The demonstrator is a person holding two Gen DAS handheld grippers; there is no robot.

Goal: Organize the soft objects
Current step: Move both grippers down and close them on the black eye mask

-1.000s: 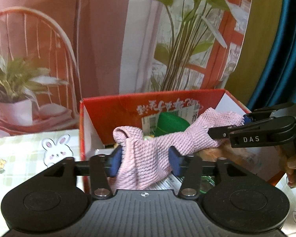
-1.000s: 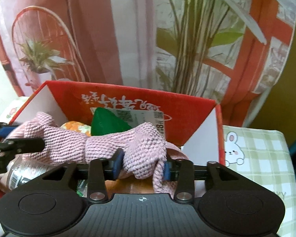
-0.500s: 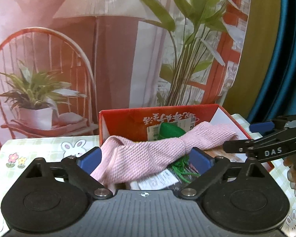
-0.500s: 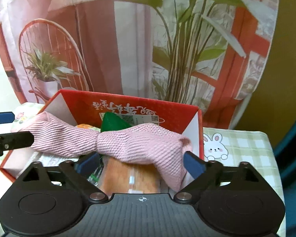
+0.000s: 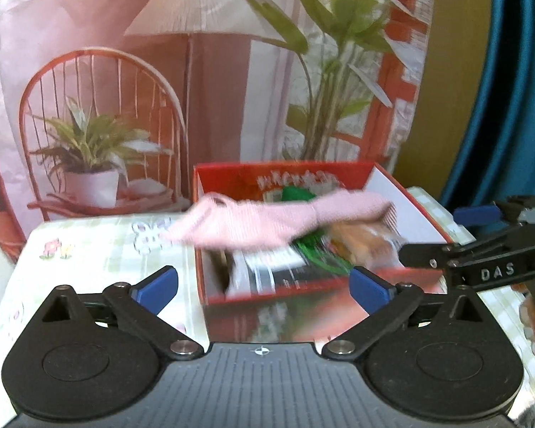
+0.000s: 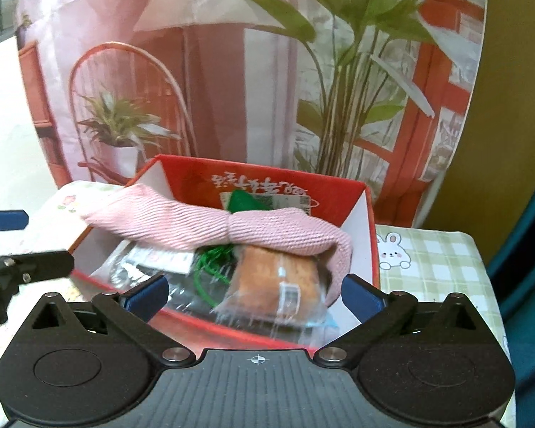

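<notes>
Pink knitted cloth point(image 6: 228, 224) is lying draped across the red box point(image 6: 369, 235) — long axis spanning both side walls; left hand-held gripper point(image 5: 264, 283) and right hand-held gripper point(image 6: 255, 290), jaws just opened wide and empty, are hovering at its near edge.

Each camera sits on its own gripper and looks forward and downward along the fingers, from near. Both views share the red box point(image 5: 385, 182) point(image 6: 369, 214) and the printed backdrop point(image 5: 125, 71) point(image 6: 232, 71) behind it.
</notes>
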